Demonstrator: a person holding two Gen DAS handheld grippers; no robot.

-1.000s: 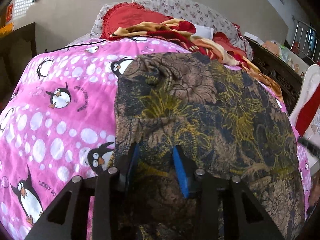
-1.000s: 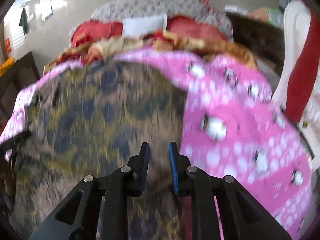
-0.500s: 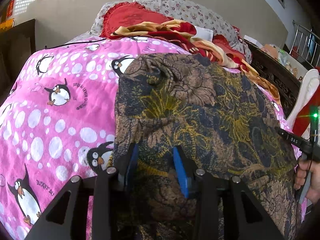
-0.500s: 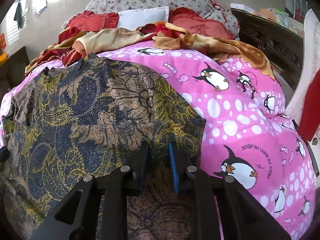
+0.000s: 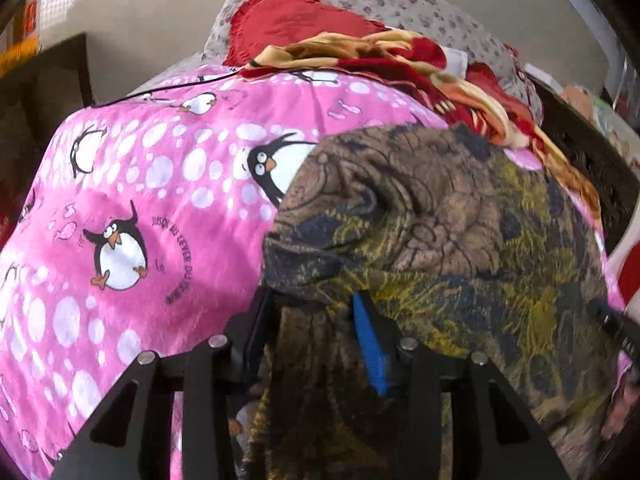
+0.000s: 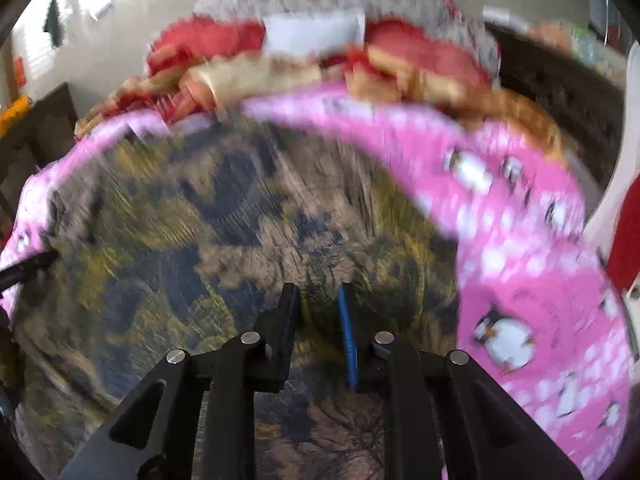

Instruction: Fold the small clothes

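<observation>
Nearest, at the bottom centre of the left wrist view, the left tool point(image 5: 316, 312) has its black, blue-padded fingers closed onto the near left edge of the garment point(image 5: 440, 248), whose cloth bunches between them and drapes down below. In the lower centre of the right wrist view, which is heavily blurred, the right tool point(image 6: 318, 300) likewise has garment cloth point(image 6: 208, 232) pinched between its narrowly set fingers at the near right edge.

The garment is a soft, wrinkled fabric printed in brown, dark blue and mustard florals; it lies spread over the middle of the bed, its left border curled into a rounded fold. Under it is a plush pink blanket point(image 5: 132, 208) with white dots and penguins, bare across the left half of the left wrist view and the right side of the right wrist view point(image 6: 532, 248).

Farther back, in the upper centre, a crumpled red-and-gold cloth point(image 5: 380, 60) lies against a red pillow point(image 5: 292, 20) and a grey floral pillow point(image 5: 420, 8). A dark wooden bed frame point(image 5: 580, 136) runs along the right, beyond the blanket's edge.
</observation>
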